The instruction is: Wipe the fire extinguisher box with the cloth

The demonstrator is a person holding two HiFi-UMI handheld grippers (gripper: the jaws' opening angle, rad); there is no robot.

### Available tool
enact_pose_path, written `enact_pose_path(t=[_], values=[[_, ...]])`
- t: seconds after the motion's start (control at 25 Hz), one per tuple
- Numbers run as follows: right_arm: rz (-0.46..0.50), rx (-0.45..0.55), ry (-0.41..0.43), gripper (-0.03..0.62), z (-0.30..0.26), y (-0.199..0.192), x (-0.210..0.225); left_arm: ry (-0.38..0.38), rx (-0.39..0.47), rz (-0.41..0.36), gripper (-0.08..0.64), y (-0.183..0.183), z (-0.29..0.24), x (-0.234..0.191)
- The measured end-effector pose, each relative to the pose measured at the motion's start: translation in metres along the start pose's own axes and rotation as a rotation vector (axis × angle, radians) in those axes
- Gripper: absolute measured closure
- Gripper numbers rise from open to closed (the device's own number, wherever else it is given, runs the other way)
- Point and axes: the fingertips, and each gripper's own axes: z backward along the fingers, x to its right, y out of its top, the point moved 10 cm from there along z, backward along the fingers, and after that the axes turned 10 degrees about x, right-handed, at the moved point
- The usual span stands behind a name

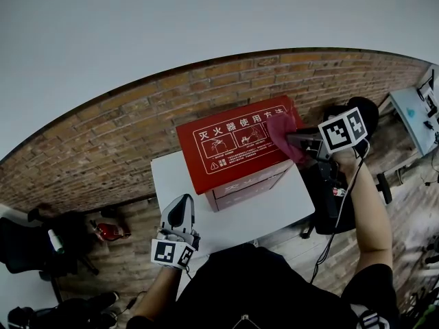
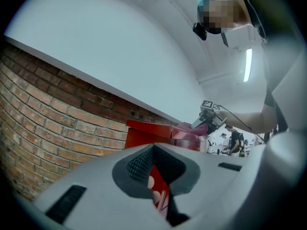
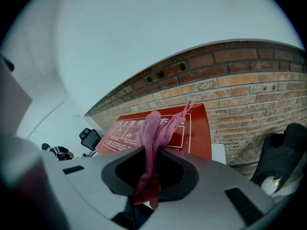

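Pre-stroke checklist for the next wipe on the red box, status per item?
1. Cloth clamped in right gripper: ok, jaws shut on it.
2. Cloth over fire extinguisher box: ok, at the lid's right end.
3. Cloth pressing on the lid: cannot tell.
4. Box fully on white table: ok.
5. Left gripper bracing the box: not ok, it is apart from the box at the table's near edge, jaws together, holding nothing.
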Motion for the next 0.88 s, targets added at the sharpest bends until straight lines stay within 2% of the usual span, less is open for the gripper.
enact_pose_path(t=[0.48,0.88], values=[[-0.016,0.038,-0.035,0.517,0.026,-0.004,0.031,0.021,-0.001,-0.030,0.522,-0.001,-0.005,0.012],[-0.016,0.055,-0.020,0.517,0.040,-0.005,0.051,0.075,0.011,-0.039,0.522,-0.002,-0.010,0.029]])
